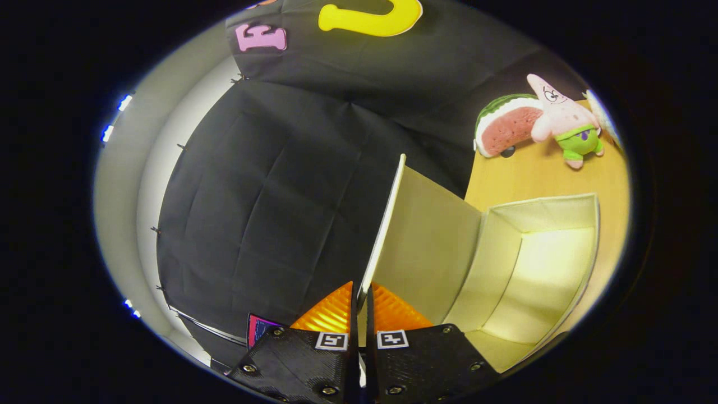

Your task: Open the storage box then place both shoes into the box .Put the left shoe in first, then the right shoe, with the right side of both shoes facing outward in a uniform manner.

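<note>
Clearly the opening step is in hand: the storage box lies on the pale wooden worktop with its mouth toward the camera, and its lid stands swung up on edge, pinched at its free rim. The gripper has its jaws nearly closed, one finger on each face of the lid's thin edge, so they hold the lid.

Largest first, the box is a broad, straight-walled carton of cream board, smooth and matte, its inside bare and brightly lit; no shoe lies in it. The lid is a flat, stiff panel of the same board, thin enough to flex if twisted. To finish well, I would carry the lid along its own hinge arc until it stays open by itself, keeping the grip square to the edge so the panel does not bow or slip, and let go only once it rests. A sideways pull could drag the light box across the worktop.

The fingers are ribbed, which should bite well on slick card.

Beyond the box, two soft plush toys sit by the black cloth wall: a watermelon slice and a pink star figure, touching one another.
</note>
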A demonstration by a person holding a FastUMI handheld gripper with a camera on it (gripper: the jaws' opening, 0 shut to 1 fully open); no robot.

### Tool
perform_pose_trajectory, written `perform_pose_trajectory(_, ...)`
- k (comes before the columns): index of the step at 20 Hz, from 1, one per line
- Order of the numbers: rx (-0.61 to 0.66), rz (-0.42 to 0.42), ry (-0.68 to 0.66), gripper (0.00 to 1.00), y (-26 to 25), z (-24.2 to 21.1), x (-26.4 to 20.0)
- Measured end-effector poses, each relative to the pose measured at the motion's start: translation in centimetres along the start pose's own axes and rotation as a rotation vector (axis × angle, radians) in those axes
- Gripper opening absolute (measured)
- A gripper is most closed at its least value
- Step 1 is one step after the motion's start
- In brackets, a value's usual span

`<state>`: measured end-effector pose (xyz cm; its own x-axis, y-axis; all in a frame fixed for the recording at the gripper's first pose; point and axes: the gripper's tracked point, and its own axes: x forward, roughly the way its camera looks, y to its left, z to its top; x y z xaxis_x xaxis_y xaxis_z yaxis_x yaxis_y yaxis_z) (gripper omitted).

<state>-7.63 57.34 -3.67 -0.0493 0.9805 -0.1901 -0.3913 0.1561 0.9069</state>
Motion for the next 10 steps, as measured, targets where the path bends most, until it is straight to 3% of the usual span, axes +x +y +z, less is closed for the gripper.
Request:
perform_pose_trajectory(4,0.040,0.011,0.010,0.05,0.6,-0.5,5.1)
perform_pose_trajectory(10,0.032,-0.060,0.058,0.05,-1.3,-4.4,13.7)
